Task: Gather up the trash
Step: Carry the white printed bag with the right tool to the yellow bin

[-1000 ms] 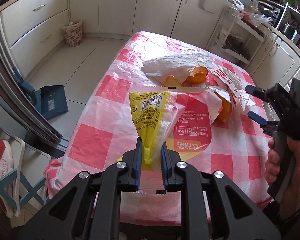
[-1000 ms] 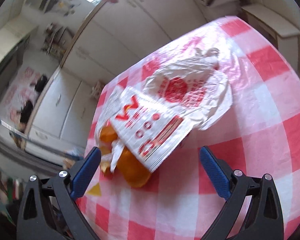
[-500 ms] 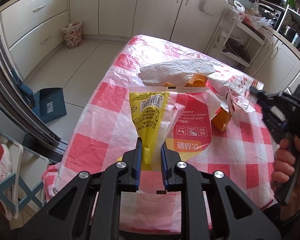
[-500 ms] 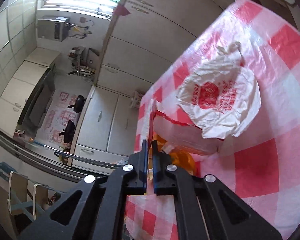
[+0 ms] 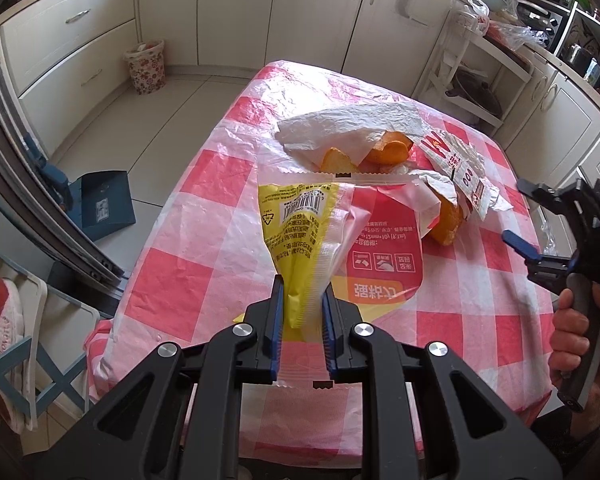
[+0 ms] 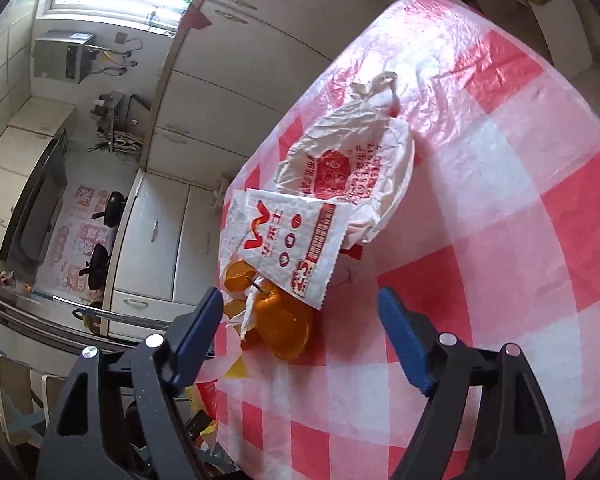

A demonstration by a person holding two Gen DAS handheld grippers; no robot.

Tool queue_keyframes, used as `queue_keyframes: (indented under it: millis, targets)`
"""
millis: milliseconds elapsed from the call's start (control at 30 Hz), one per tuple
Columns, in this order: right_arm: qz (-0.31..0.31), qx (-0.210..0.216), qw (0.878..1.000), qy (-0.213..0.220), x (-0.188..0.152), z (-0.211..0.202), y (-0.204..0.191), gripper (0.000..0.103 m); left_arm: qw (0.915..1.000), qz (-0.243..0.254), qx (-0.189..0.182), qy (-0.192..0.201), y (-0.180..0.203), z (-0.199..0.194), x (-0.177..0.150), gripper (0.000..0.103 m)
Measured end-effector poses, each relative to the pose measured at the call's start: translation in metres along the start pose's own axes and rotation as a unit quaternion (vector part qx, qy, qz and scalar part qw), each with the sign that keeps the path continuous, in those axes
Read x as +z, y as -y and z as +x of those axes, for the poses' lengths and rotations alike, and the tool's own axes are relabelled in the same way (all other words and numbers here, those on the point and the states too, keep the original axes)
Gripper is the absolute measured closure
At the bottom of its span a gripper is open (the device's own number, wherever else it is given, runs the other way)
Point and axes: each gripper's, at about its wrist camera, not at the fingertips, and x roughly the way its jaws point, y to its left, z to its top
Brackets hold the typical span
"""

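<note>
My left gripper (image 5: pixel 302 292) is shut on the bunched end of a yellow and red plastic bag (image 5: pixel 300 236). The bag's open mouth lies spread on the checked tablecloth (image 5: pixel 204 216). At that mouth lie orange peels (image 5: pixel 446 216), partly covered by a red-printed paper wrapper (image 6: pixel 292 240) and a crumpled white plastic bag (image 6: pixel 340 168). My right gripper (image 6: pixel 300 300) is held by a hand at the table's right side, its jaws opening wide. The pads touch nothing. One orange peel (image 6: pixel 284 320) and the wrapper's corner lie just ahead of the fingertips.
The table stands in a kitchen ringed by cream cabinets. On the floor to the left are a floral wastebasket (image 5: pixel 146 66) and a blue dustpan (image 5: pixel 100 204). A white shelf rack (image 5: pixel 468 80) stands behind the table's far right corner.
Half a second ago my right gripper was shut on the paper wrapper's edge and held it up. Now the wrapper lies over the peels and the jaws are spread. The left gripper has not moved.
</note>
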Motion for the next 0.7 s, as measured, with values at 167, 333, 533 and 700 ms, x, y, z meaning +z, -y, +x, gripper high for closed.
queue_keyframes:
  millis: [167, 333, 533, 700]
  targets:
    - [0.016, 0.021, 1.000, -0.003, 0.002, 0.022, 0.004, 0.032, 1.0000, -0.004, -0.005, 0.002, -0.004, -0.002, 0.002, 0.087]
    - [0.040, 0.078, 0.996, -0.008, 0.006, 0.043, 0.006, 0.098, 1.0000, -0.005, -0.008, 0.003, -0.006, -0.002, 0.004, 0.087]
    - [-0.049, 0.196, 0.977, 0.075, 0.007, -0.013, -0.042, 0.102, 0.9998, -0.008, -0.014, 0.010, -0.004, -0.005, 0.006, 0.087]
    - [-0.095, 0.250, 0.957, 0.115, 0.006, -0.073, -0.062, 0.102, 0.9998, -0.002, -0.017, 0.014, 0.001, -0.006, 0.003, 0.087]
